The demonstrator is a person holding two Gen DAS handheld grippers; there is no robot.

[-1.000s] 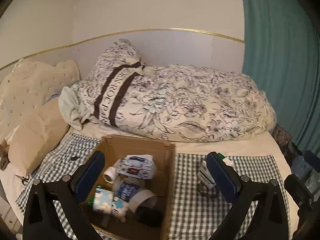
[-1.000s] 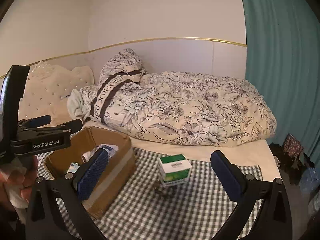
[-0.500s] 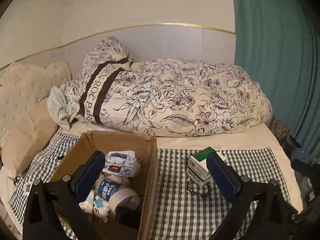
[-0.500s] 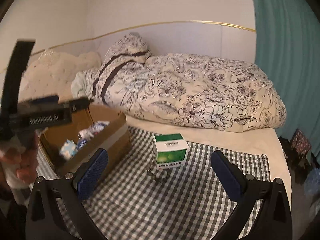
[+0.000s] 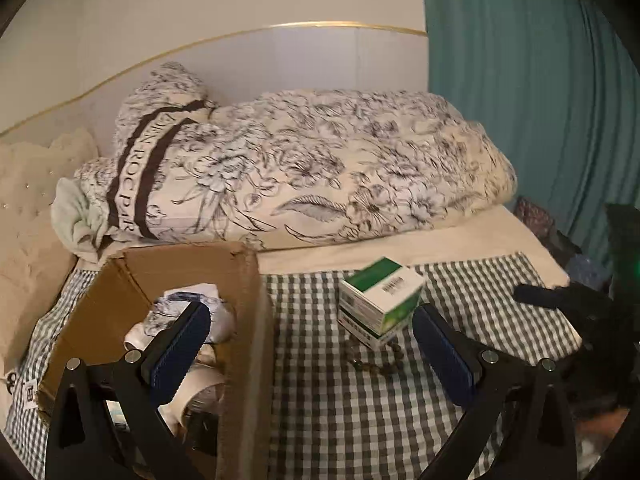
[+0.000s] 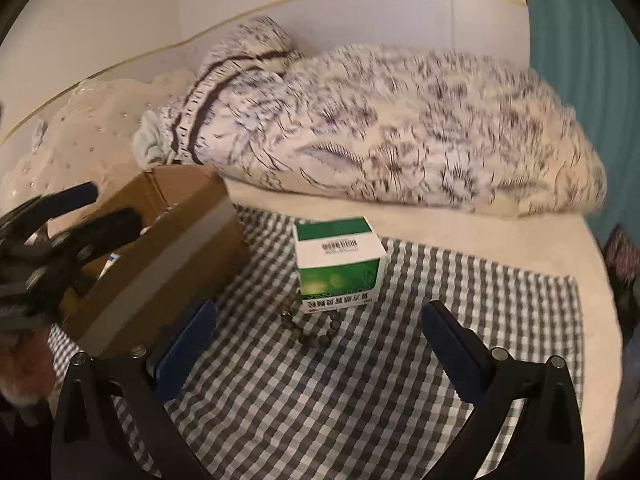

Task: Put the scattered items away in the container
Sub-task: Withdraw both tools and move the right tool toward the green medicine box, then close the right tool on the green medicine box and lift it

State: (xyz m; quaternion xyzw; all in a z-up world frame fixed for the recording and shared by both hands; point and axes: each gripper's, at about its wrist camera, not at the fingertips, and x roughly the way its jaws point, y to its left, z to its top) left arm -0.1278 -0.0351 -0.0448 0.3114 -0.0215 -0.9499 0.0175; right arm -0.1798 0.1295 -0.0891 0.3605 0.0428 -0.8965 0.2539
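Note:
A brown cardboard box (image 5: 244, 280) stands on the checked cloth and holds several small items. It also shows in the right wrist view (image 6: 160, 264). A green and white carton (image 5: 380, 296) stands to its right on the cloth, seen also in the right wrist view (image 6: 340, 264). A dark bead bracelet (image 5: 376, 362) lies at the carton's base, and it shows in the right wrist view (image 6: 312, 332). My left gripper (image 5: 312, 348) is open and empty, over the box's right wall. My right gripper (image 6: 320, 344) is open and empty, just in front of the bracelet.
A folded floral duvet (image 5: 320, 172) and pillows (image 5: 32, 216) lie behind on the bed. A teal curtain (image 5: 540, 80) hangs at the right. The checked cloth (image 6: 320, 408) covers the bed's near part. The left gripper appears at the left of the right wrist view (image 6: 60, 224).
Both grippers moved right and closer to the carton and bracelet. The box has slid left in the left wrist view. Both stay open.

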